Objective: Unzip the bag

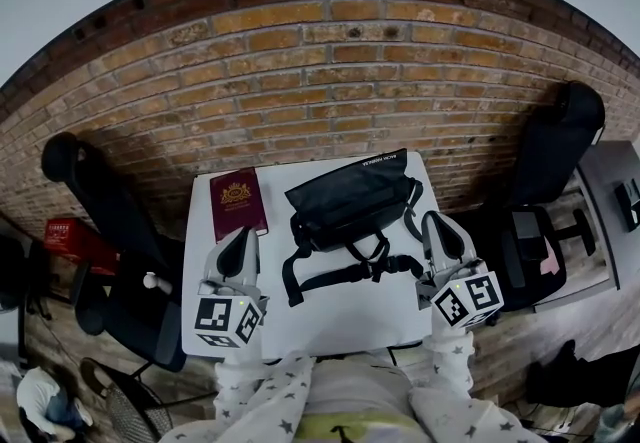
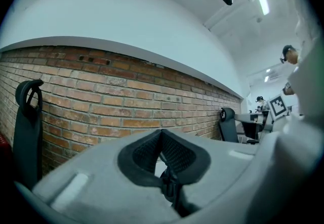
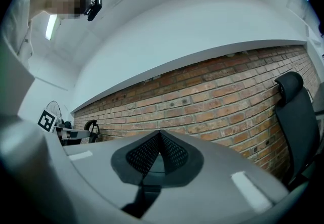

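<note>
Your left tongs [image 1: 238,239] and right tongs [image 1: 440,228] are pinched shut, empty, flanking the bag [image 1: 350,193]. Whether its zip is open can't be read from here.

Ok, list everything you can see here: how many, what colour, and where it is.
table: one, white, against the wall
bag: one, black, with a loose strap, far right part of the table
booklet: one, maroon with a gold emblem, far left of the table, beside the bag
brick wall: one, red-brown, behind the table
left chair: one, black, left of the table
right chair: one, black, right of the table
box: one, red, low at far left
left gripper: one, grey, shut and empty, near left of the table
right gripper: one, grey, shut and empty, near right
sleeves: two, white with stars, bottom edge
</note>
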{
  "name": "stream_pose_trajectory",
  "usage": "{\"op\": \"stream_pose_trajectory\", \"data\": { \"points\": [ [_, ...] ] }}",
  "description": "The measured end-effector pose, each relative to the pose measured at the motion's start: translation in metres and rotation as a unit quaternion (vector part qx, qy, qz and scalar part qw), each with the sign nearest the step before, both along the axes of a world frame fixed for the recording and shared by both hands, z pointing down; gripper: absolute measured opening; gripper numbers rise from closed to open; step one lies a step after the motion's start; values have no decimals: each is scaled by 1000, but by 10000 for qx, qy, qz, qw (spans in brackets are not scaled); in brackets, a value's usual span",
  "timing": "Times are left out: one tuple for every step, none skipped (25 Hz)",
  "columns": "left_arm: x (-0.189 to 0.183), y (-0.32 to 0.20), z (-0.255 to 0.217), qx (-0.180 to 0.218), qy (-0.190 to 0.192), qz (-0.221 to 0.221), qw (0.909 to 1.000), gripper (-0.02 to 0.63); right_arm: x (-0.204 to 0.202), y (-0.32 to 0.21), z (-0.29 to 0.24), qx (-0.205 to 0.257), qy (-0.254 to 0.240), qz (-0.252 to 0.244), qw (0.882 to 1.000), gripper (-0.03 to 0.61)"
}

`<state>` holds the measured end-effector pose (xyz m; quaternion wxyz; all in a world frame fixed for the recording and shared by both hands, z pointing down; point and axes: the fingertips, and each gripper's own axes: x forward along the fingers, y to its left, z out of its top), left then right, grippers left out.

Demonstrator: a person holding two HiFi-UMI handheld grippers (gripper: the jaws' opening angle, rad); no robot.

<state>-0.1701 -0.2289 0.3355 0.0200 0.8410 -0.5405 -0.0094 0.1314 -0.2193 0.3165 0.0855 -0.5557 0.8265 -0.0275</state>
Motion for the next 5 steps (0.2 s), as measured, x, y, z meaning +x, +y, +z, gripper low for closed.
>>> {"op": "stream_pose_trajectory", "data": {
  "points": [
    [0,0,0,-6,-17,-1,10000,-2,0,0,0,1,11,-1,10000,8],
    [1,0,0,-9,-34,-2,10000,-2,1,0,0,0,22,1,10000,8],
    [1,0,0,-11,-51,-3,10000,-2,1,0,0,-1,31,7,10000,8],
    [1,0,0,-14,-68,-4,10000,-2,2,0,0,-2,41,14,10000,8],
    [2,0,0,-16,-85,-5,10000,-2,3,0,1,-3,52,22,10000,8]
  ]
}}
